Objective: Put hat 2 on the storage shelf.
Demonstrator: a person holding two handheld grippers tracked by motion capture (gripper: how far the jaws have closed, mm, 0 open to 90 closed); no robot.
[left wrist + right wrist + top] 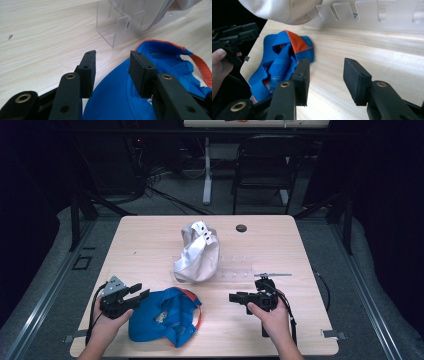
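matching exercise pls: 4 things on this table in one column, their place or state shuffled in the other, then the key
Things:
1. blue cap
2. white cap
3. clear rack
4. right gripper

Places or states:
A. hung on the left end of the rack
B. open and empty, pointing left over bare table
C. lying inside-up on the table between the two hands
D. standing mid-table, its right-hand hooks bare

Pairs: 1-C, 2-A, 3-D, 4-B

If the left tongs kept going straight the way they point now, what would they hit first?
Most likely the blue cap: it lies just ahead of the open left tongs. Beyond it stands the clear rack.
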